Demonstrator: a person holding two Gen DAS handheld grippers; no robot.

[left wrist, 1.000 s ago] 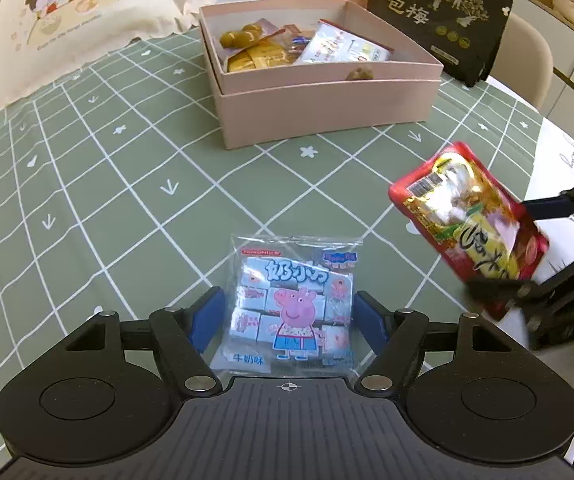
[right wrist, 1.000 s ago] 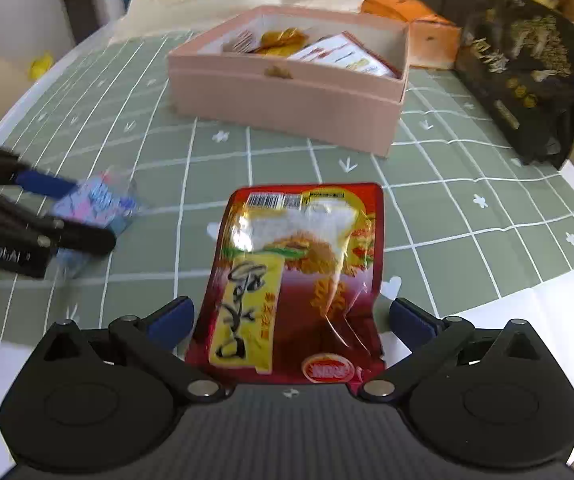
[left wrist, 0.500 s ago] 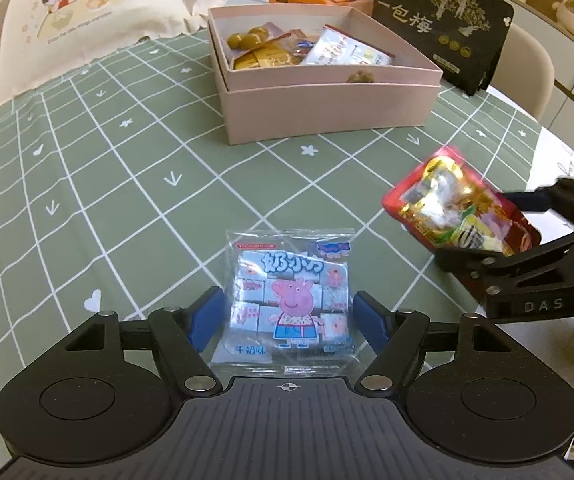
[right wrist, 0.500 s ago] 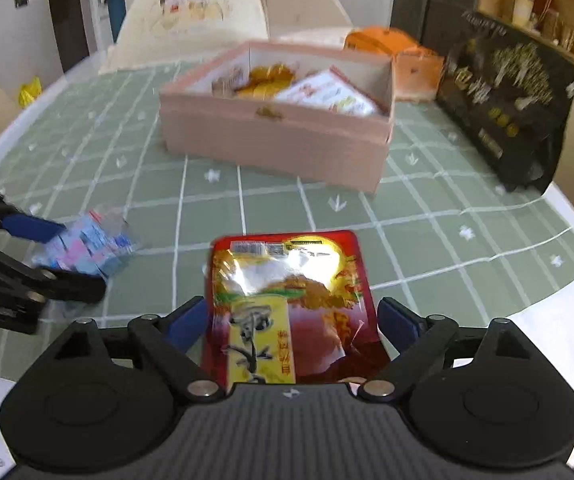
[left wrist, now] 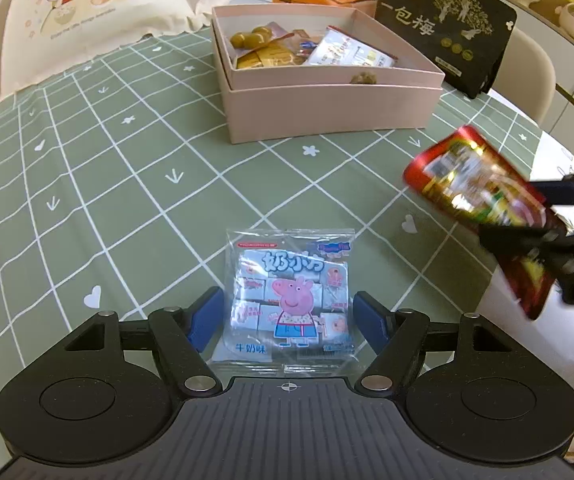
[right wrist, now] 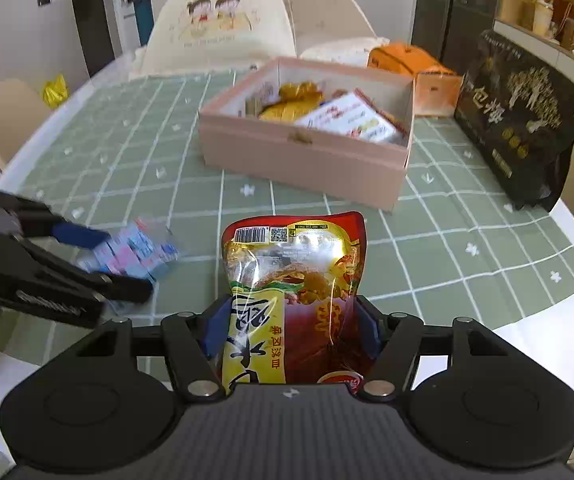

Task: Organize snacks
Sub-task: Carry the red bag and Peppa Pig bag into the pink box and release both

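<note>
A clear Peppa Pig candy packet (left wrist: 292, 295) lies between the fingers of my left gripper (left wrist: 289, 314), which touch its edges and hold it just above the green checked tablecloth (left wrist: 107, 184). My right gripper (right wrist: 292, 330) is shut on a red and yellow snack pouch (right wrist: 293, 280) and holds it lifted, pointing at the pink box (right wrist: 307, 156). The pouch (left wrist: 475, 200) also shows at the right of the left wrist view, and the candy packet (right wrist: 131, 256) at the left of the right wrist view. The pink box (left wrist: 327, 108) holds several snacks.
A black bag with gold print (left wrist: 447, 24) stands right of the box. An orange carton (right wrist: 411, 68) sits behind the box. A chair with a cartoon cushion (right wrist: 219, 28) is beyond the table. White paper (right wrist: 567, 340) lies at the table's near right edge.
My right gripper has shut on the red pouch and lifted it off the table. My left gripper has closed in on the candy packet and raised it slightly.
</note>
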